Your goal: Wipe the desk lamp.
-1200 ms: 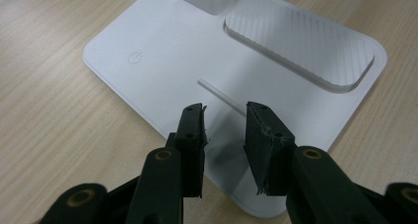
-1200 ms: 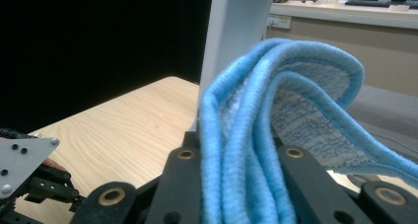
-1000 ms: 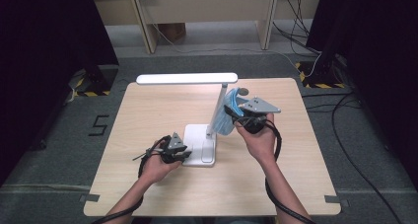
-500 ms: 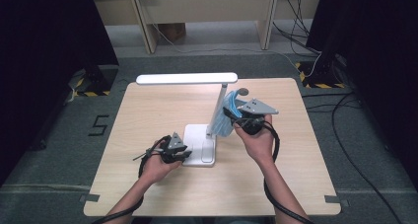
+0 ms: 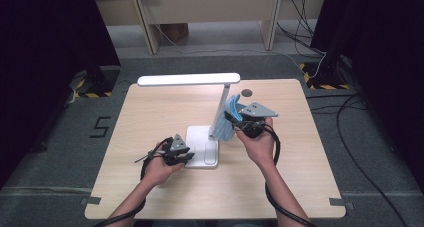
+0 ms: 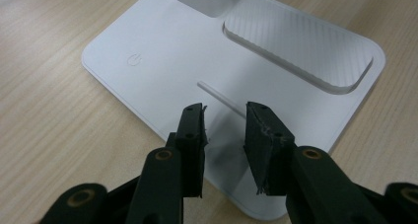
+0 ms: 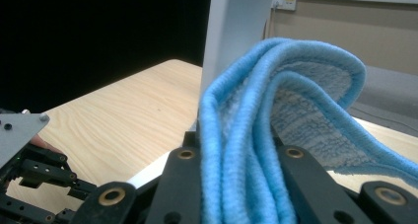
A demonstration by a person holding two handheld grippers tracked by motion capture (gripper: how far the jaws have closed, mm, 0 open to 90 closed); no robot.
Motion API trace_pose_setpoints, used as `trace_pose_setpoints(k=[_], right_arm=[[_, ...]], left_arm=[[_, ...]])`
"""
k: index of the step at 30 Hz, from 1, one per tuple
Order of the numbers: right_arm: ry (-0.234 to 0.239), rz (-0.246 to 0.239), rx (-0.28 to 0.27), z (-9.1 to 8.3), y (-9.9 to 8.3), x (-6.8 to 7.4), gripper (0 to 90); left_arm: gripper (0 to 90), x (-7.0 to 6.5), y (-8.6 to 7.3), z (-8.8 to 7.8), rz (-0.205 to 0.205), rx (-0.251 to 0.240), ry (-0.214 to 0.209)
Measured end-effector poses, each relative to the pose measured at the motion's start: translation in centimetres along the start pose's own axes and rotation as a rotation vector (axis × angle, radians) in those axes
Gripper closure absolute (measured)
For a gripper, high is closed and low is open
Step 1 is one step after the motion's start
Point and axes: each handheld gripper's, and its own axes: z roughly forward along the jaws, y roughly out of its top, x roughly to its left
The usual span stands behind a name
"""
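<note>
Folded blue microfibre cloth (image 5: 229,121), held upright, pressed against white desk lamp's (image 5: 202,147) slanted post

Readable marks: one floor numeral and one lamp symbol.

On the grey floor (image 5: 60,152) to the left of my table (image 5: 150,107) a black numeral 5 (image 5: 99,127) is marked, and I can read it plainly from above. On the white lamp base (image 6: 162,41) in front of my left tongs sits a faint grey power symbol (image 6: 133,60), a circle with a short stroke at its top, near the base's left edge. I can read no other lettering, brand or label anywhere.
</note>
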Motion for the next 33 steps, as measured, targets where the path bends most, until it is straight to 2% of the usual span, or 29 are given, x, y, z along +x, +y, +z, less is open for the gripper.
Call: trace_pose_setpoints(k=[16,24,33], right_arm=[[0.002,0.021,0.046,1.2,-1.5,0.0,80.0],[0.005,0.018,0.041,1.3,-1.7,0.0,80.0],[0.004,0.025,0.061,1.6,-2.1,0.1,80.0]], left_arm=[[67.8,0.1,-0.1,0.0,-0.006,-0.008,-0.002],[67.9,0.0,-0.1,0.0,-0.006,-0.009,0.0],[68.3,0.0,-0.1,0.0,-0.003,-0.007,0.001]])
